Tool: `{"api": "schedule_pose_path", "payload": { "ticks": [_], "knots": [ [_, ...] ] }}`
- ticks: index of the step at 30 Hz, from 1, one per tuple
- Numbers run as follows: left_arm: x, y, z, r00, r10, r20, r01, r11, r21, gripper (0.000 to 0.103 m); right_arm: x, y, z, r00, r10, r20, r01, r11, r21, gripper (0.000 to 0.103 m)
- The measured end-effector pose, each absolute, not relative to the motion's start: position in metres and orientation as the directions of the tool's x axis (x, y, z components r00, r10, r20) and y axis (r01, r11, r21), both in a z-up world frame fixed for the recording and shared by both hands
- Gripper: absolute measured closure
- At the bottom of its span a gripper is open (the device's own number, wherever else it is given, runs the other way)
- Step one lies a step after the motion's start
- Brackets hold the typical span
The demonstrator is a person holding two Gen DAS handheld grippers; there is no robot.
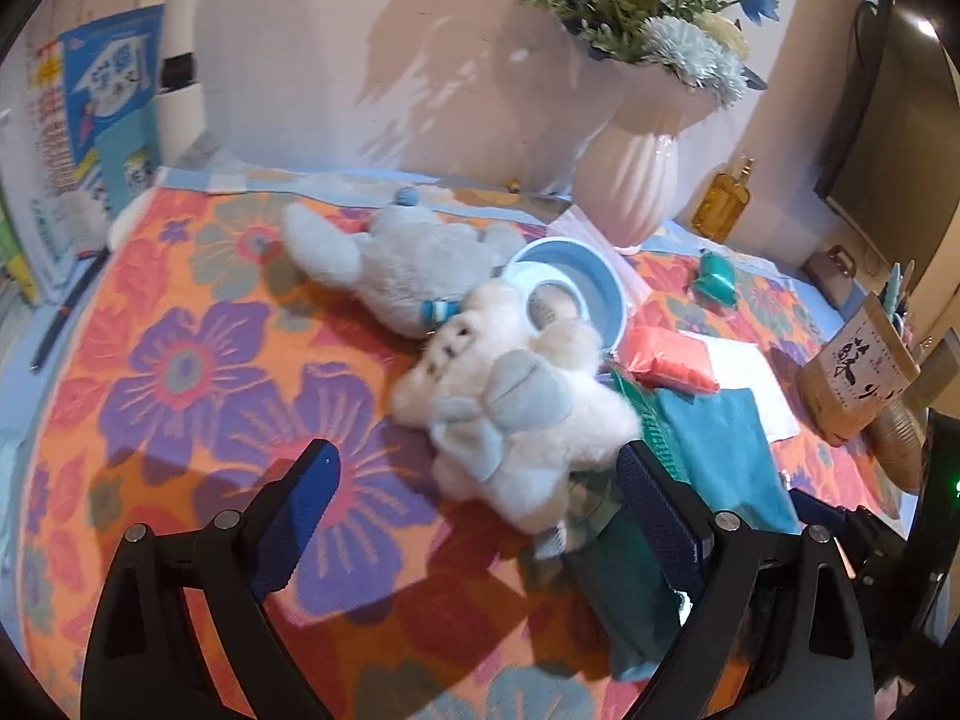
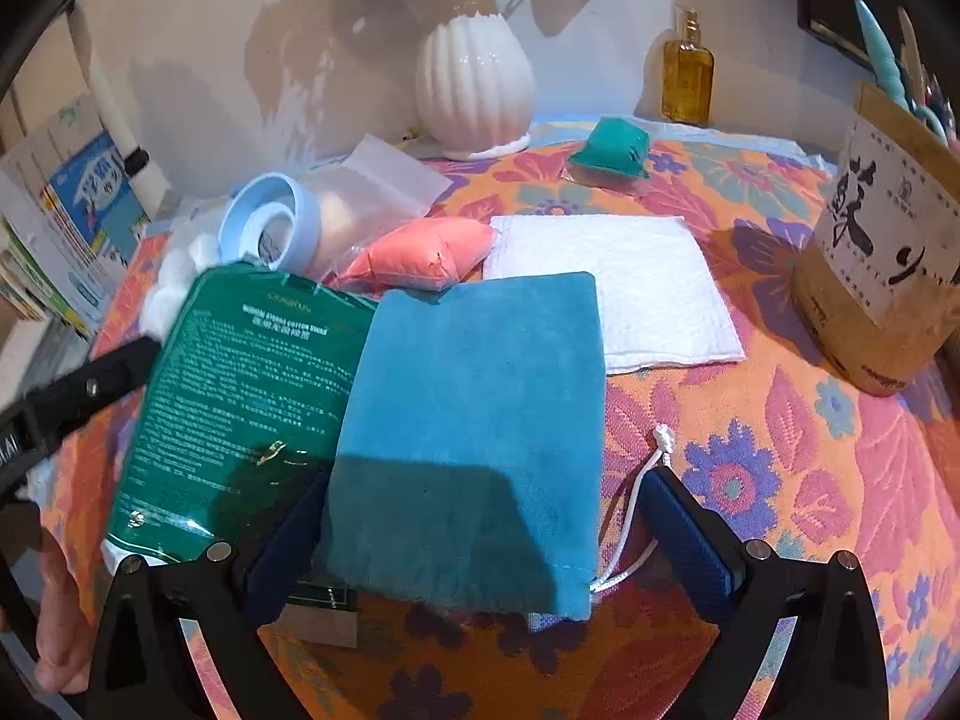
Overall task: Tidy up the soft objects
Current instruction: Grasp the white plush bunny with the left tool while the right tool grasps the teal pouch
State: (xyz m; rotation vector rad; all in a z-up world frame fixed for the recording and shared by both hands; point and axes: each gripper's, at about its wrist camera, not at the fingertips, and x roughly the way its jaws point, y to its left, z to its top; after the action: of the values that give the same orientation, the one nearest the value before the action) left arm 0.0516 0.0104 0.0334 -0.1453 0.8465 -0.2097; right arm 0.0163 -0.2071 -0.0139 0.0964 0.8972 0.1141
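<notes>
Two plush toys (image 1: 510, 396) lie mid-cloth (image 1: 198, 372), nearer one against blue ring (image 1: 570, 294). We note L gripper (image 1: 480, 516) spread wide, w/ toy's foot between pads, untouched. R gripper (image 2: 486, 534) likewise apart, straddling teal pouch (image 2: 480, 396) beside green packet (image 2: 240, 384).

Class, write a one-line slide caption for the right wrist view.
Open right gripper straddles a teal drawstring pouch on the floral tablecloth.

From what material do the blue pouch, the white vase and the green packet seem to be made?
Blue pouch: soft fabric, probably velvet or suede-like; matte, napped surface, with a white drawstring.
White vase: likely glazed ceramic; ribbed, with glossy highlights.
Green packet: thin plastic film; shiny, wrinkled, printed text.
</notes>
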Motion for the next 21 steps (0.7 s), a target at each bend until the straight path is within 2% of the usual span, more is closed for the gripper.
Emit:
{"api": "schedule_pose_path", "payload": {
  "ticks": [2,5,6,8,10,13,15,18,21],
  "knots": [
    [0.057,0.007,0.030,0.640,-0.259,-0.723,0.141,0.965,-0.221,0.016,0.016,-0.205,-0.014,0.622,0.140,-0.770,-0.071,0.990,0.123,0.013],
    [0.061,0.003,0.024,0.631,-0.328,-0.703,0.180,0.943,-0.279,0.048,0.013,-0.202,-0.012,0.643,0.143,-0.752,-0.090,0.990,0.111,0.040],
    [0.060,0.002,0.023,0.640,-0.326,-0.696,0.178,0.944,-0.278,0.054,0.011,-0.202,-0.011,0.650,0.142,-0.747,-0.090,0.990,0.109,0.046],
    [0.057,0.003,0.023,0.666,-0.312,-0.678,0.176,0.949,-0.263,0.067,0.010,-0.204,-0.010,0.661,0.146,-0.736,-0.084,0.989,0.120,0.063],
    [0.051,0.007,0.027,0.682,-0.331,-0.652,0.181,0.940,-0.288,0.069,0.009,-0.209,-0.009,0.670,0.156,-0.726,-0.075,0.987,0.143,0.076],
    [0.037,0.013,0.037,0.711,-0.346,-0.612,0.192,0.933,-0.304,0.075,0.003,-0.218,-0.006,0.691,0.207,-0.693,-0.080,0.974,0.211,0.082],
    [0.027,0.019,0.042,0.714,-0.360,-0.600,0.202,0.927,-0.316,0.089,-0.003,-0.223,-0.001,0.713,0.238,-0.660,-0.096,0.965,0.243,0.082],
    [0.009,0.030,0.050,0.721,-0.374,-0.583,0.208,0.920,-0.333,0.090,-0.016,-0.226,0.007,0.740,0.273,-0.614,-0.134,0.956,0.262,0.082],
    [-0.005,0.040,0.051,0.700,-0.401,-0.591,0.225,0.909,-0.351,0.090,-0.031,-0.235,0.010,0.744,0.264,-0.614,-0.126,0.958,0.260,0.082]
  ]
}}
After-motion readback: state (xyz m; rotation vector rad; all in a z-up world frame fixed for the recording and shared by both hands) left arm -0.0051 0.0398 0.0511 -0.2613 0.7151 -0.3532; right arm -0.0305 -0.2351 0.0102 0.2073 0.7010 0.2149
